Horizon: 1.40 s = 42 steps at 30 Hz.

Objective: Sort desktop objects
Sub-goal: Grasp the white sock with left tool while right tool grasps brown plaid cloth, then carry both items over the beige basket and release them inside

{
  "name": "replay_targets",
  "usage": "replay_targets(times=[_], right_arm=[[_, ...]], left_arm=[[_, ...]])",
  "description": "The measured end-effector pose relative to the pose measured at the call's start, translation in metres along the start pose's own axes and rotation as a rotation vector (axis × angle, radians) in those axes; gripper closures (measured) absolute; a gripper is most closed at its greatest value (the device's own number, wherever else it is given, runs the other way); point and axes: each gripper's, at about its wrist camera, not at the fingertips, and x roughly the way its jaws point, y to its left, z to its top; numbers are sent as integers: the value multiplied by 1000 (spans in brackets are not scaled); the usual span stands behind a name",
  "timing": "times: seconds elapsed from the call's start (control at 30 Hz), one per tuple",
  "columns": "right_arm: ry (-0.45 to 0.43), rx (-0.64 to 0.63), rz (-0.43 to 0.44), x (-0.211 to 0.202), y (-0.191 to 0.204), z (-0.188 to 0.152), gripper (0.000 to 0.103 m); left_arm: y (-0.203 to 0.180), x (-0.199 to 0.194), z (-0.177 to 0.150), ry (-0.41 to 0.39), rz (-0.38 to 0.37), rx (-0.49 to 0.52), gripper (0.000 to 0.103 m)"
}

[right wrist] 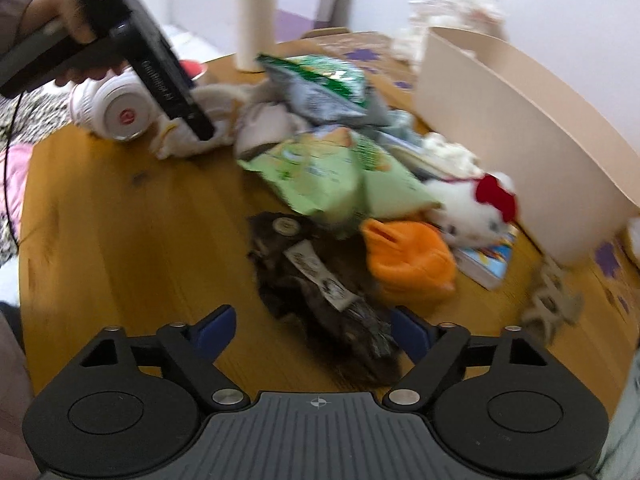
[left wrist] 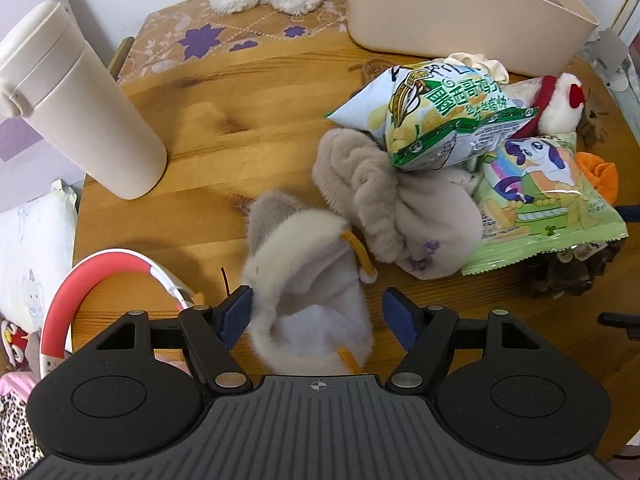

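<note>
Desktop objects are seen heaped on a round wooden counter (left wrist: pixel 208 128), towards the right of the left wrist view. A grey furry pouch (left wrist: pixel 304 280) with a white lining lies at lower centre, between the pads of the left tongs (left wrist: pixel 316 312); the left pad touches its fur, the right pad stands clear, so the tongs are released. Behind it lie a beige plush cloth (left wrist: pixel 400 208), two snack bags (left wrist: pixel 440 120), a white plush toy with a red bow (left wrist: pixel 564 100) and a beige bin (left wrist: pixel 460 12). A white flask (left wrist: pixel 80 108) stands at upper left. In the blurred right wrist view, the right tongs (right wrist: pixel 312 332) are spread apart over a dark furry item (right wrist: pixel 320 284), beside an orange plush (right wrist: pixel 408 264), grasping nothing
</note>
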Motion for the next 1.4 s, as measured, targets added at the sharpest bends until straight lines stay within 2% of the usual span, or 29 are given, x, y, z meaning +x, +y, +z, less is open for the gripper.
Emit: replay_targets(times=[0.27, 0.43, 0.5, 0.57, 0.63, 0.73, 0.87, 0.9, 1.0, 1.03, 1.27, 1.4], right_arm=[[52, -165, -4, 25, 15, 11, 19], [73, -149, 1, 33, 14, 9, 24], [76, -125, 13, 33, 12, 9, 28], [82, -107, 32, 31, 10, 8, 42], [88, -89, 45, 30, 9, 6, 48], [92, -60, 58, 29, 6, 4, 52], [102, -50, 64, 25, 3, 0, 56], [105, -49, 73, 24, 2, 0, 56], [109, -20, 98, 15, -1, -9, 59], [109, -15, 102, 12, -3, -13, 65], [120, 32, 75, -8, -27, -39, 65], [100, 53, 44, -18, -29, -42, 65]], left_arm=[[5, 15, 1, 9, 11, -10, 27], [3, 25, 3, 16, -9, -7, 27], [0, 29, 3, 19, 4, 9, 32], [-4, 31, 1, 19, 1, 26, 34], [-4, 31, -1, 17, -27, 25, 37], [-4, 30, -3, 11, -49, 14, 46], [-6, 26, -5, 3, -44, 10, 68], [-7, 25, -6, 3, -43, 12, 71], [-8, 21, -8, 1, -52, 25, 76], [-8, 19, -9, -1, -52, 25, 76], [-7, 3, -19, -24, -42, -22, 79], [-11, -12, -20, -62, -51, -47, 79]])
